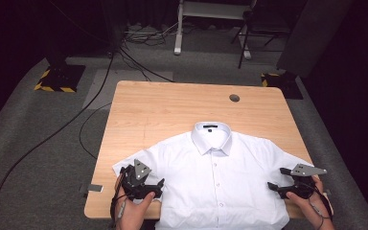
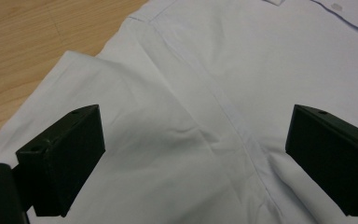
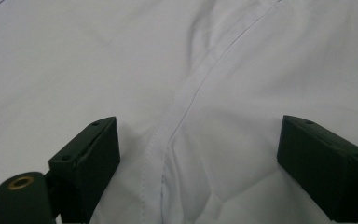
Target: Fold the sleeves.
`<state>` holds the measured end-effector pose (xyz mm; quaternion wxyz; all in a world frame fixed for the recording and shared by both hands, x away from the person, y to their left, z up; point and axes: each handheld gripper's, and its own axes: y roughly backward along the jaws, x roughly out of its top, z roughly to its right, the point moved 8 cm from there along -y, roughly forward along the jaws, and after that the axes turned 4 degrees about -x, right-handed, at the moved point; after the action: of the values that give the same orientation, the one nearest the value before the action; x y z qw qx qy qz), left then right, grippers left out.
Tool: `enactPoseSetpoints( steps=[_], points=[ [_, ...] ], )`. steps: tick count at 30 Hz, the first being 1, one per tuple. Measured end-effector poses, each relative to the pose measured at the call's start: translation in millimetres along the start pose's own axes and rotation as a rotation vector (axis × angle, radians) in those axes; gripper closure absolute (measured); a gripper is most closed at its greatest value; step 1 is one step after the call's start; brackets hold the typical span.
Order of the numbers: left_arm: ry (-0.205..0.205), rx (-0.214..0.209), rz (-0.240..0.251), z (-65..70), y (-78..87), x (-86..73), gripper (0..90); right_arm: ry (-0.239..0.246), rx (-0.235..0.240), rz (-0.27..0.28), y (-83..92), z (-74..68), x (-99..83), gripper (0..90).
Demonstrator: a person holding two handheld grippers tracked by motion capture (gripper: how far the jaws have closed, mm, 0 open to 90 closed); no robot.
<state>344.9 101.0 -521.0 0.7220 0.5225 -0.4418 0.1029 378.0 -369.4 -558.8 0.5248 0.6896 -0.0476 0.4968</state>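
1. At the near edge of the light wooden table [image 1: 143, 108]: left gripper [image 1: 157, 186] held in a hand over the lower left side of the white short-sleeved button-up shirt [image 1: 215, 182], jaws spread wide with nothing between them.
2. In the left gripper view: black jaws standing far apart above white cloth, a side seam running between them, the sleeve edge and bare wood at upper left.
3. At the near right: right gripper [image 1: 279, 179] over the shirt's lower right side, jaws likewise wide and holding nothing, a grey three-cornered plate on top.
4. In the right gripper view: a stitched seam running up between the parted jaws, soft creases around it.
5. Across the near half of the table: shirt lying flat, front up and buttoned, hem hanging at the near edge, sleeves spread left and right.
6. Long axis from near to far, collar [image 1: 212, 136] pointing away from the person.
7. Inside the collar: a small dark label, too small to read.
8. Farther on: bare wood and a round cable hole [image 1: 234, 98] near the far right corner.
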Motion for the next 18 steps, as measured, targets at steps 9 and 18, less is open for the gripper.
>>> enactPoseSetpoints(
  steps=[9,18],
  points=[
    [-0.005,0.017,0.037,-0.6,8.2,14.1,4.3,0.000,0.000,0.000,0.0,0.0,0.0,12.8],
    [0.002,0.049,0.071,-9.4,22.1,17.9,4.3,0.000,0.000,0.000,0.0,0.0,0.0,12.8]
  ],
)
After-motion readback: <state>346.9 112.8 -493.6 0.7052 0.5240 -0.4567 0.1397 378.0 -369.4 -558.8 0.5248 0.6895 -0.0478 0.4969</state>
